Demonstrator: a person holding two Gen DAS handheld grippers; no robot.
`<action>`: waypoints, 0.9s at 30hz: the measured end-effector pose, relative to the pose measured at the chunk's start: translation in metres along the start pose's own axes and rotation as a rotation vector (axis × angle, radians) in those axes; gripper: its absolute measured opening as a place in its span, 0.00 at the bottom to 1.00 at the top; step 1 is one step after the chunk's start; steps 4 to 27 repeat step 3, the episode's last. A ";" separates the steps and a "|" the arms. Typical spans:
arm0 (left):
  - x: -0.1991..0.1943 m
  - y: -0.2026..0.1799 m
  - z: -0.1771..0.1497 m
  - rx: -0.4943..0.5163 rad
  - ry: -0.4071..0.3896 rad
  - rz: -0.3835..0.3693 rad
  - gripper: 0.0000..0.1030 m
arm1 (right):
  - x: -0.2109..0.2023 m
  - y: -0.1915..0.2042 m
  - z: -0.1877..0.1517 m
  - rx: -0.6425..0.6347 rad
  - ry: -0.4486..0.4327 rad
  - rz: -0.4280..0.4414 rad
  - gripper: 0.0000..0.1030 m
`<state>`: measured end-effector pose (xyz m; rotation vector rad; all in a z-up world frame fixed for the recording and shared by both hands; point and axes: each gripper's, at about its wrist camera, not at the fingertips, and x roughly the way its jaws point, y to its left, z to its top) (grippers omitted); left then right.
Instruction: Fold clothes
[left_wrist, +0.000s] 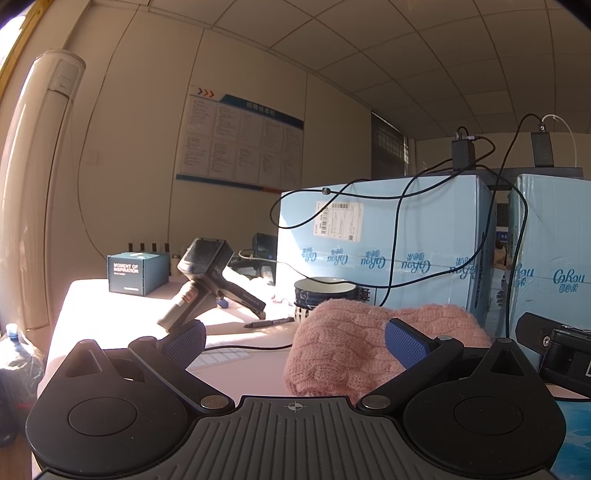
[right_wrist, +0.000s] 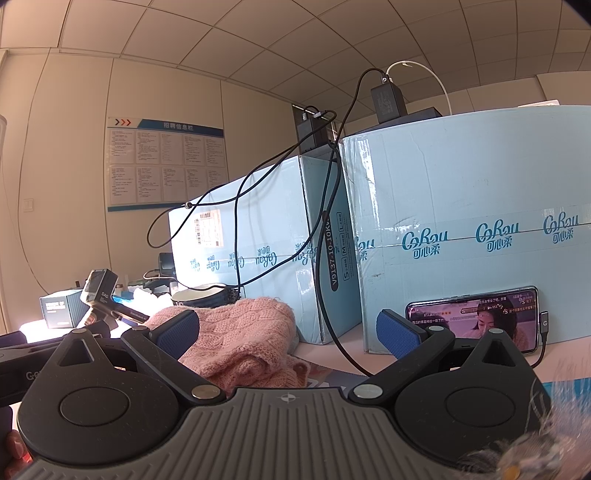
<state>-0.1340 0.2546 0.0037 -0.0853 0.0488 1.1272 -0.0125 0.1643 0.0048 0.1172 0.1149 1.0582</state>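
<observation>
A pink cable-knit sweater (left_wrist: 354, 343) lies bunched in a folded heap on the pale table (left_wrist: 110, 314). My left gripper (left_wrist: 295, 341) is open just in front of the heap, its blue pads wide apart and holding nothing. The right pad overlaps the sweater's near edge in the view. In the right wrist view the same sweater (right_wrist: 240, 339) sits left of centre. My right gripper (right_wrist: 290, 330) is open too, its left pad in front of the knit and its right pad before a phone. Nothing is gripped.
Two light blue cartons (left_wrist: 388, 243) (right_wrist: 461, 229) stand behind the sweater, with black cables (right_wrist: 325, 258) and chargers draped over them. A blue bowl (left_wrist: 325, 291), a handheld scanner (left_wrist: 207, 280), a pen (left_wrist: 269, 322) and a small box (left_wrist: 135, 273) lie further back. A lit phone (right_wrist: 476, 314) leans on the right carton.
</observation>
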 end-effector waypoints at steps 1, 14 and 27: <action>0.000 0.000 0.000 0.000 0.000 0.000 1.00 | 0.000 0.000 0.000 0.000 0.000 0.000 1.00; 0.001 0.000 0.000 0.000 0.000 0.001 1.00 | 0.000 0.000 0.000 0.000 0.000 0.000 1.00; 0.001 0.000 0.000 0.000 0.000 0.001 1.00 | 0.000 0.000 0.000 0.000 0.000 0.000 1.00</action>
